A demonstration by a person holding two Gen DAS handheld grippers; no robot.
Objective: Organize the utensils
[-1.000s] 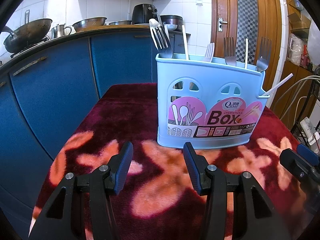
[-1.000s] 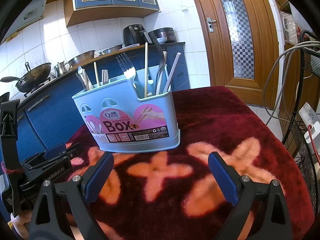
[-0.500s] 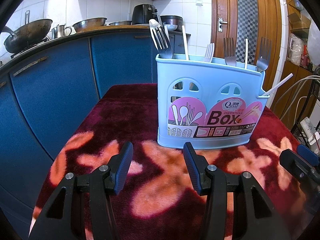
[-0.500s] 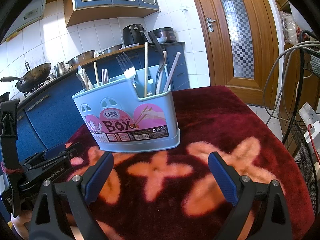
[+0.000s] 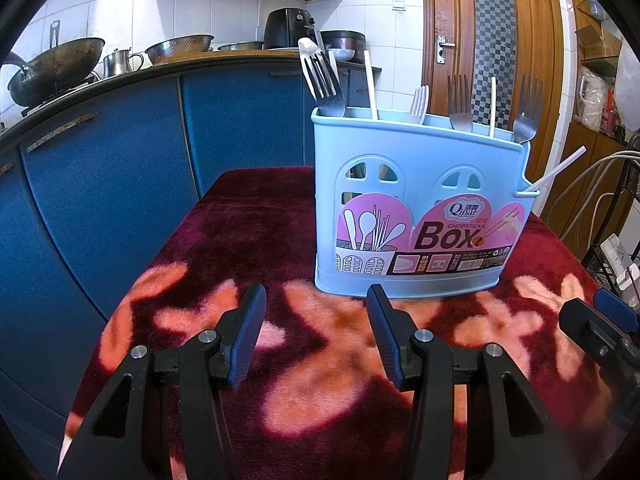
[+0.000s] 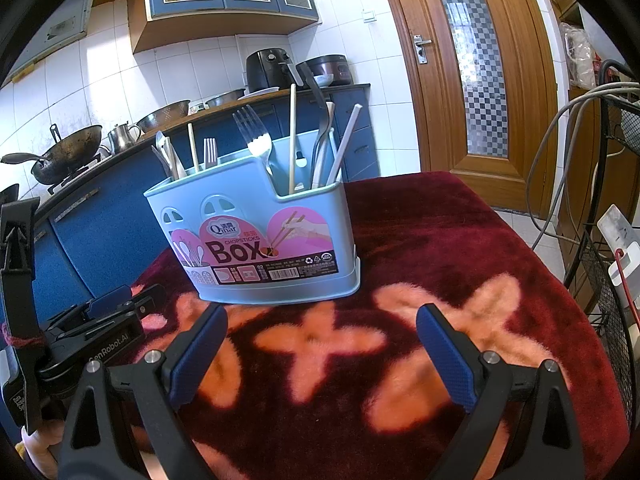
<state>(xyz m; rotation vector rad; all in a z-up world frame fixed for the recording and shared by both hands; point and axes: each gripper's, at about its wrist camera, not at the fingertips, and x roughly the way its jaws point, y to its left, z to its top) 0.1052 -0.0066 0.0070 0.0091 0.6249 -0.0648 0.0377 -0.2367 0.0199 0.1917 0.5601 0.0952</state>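
Observation:
A light blue utensil box (image 5: 420, 204) labelled "Box" stands upright on a dark red floral cloth (image 5: 248, 240); it also shows in the right wrist view (image 6: 260, 240). Several forks (image 5: 324, 84) and chopsticks (image 5: 370, 84) stand in it. In the right wrist view a fork (image 6: 256, 140) and chopsticks (image 6: 293, 136) stick up from it. My left gripper (image 5: 316, 304) is open and empty, just in front of the box. My right gripper (image 6: 320, 316) is open wide and empty, in front of the box. The left gripper also shows in the right wrist view (image 6: 120, 304).
Blue kitchen cabinets (image 5: 120, 168) stand behind and left of the table, with a wok (image 5: 52, 68) and pots on the counter. A wooden door (image 6: 480, 80) is behind on the right. A wire rack with cables (image 6: 600, 240) stands at the table's right edge.

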